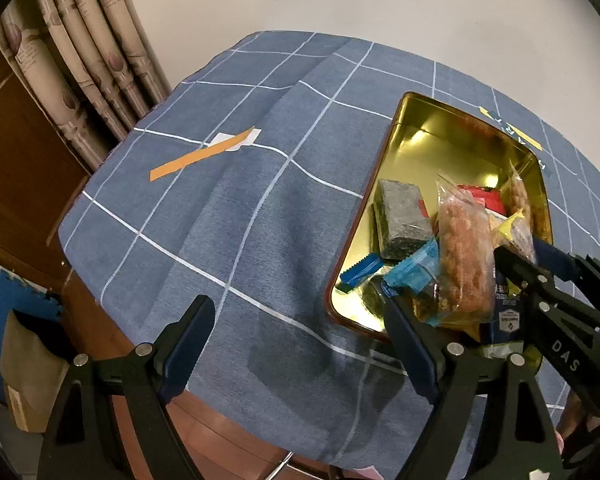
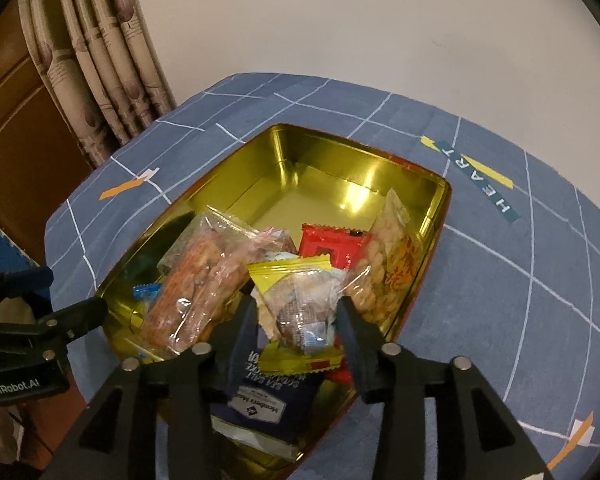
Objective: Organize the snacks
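- A gold tin (image 2: 440,216) sits on the tabletop (image 1: 228,216), which has a blue cloth with white lines on it.
- The tin is near the right edge of the tabletop in the left wrist view, and its far end is bare.
- The snacks are piled at the near end of the tin.
- A yellow snack pack (image 2: 296,312) lies on top of the pile, with a clear wrapped sweet on it.
- The right claw (image 2: 298,320) is over the near end of the tin with its two fingers a little apart.
- The yellow snack pack is between those fingers, but the pads do not press on it.
- A dark blue cracker pack (image 2: 260,404) lies under the yellow one, at the near edge of the tin.
- A long clear bag of orange snacks (image 2: 192,292) leans on the left side of the pile.
- A red pack (image 2: 332,246) lies behind the yellow one, near the middle of the tin.
- A clear bag of pale snacks (image 2: 388,268) leans on the right wall of the tin.
- A grey block (image 1: 402,216) lies by the left wall of the tin.
- The left claw (image 1: 296,320) is wide apart and holds nothing.
- It hangs over the near edge of the tabletop, just left of the tin.
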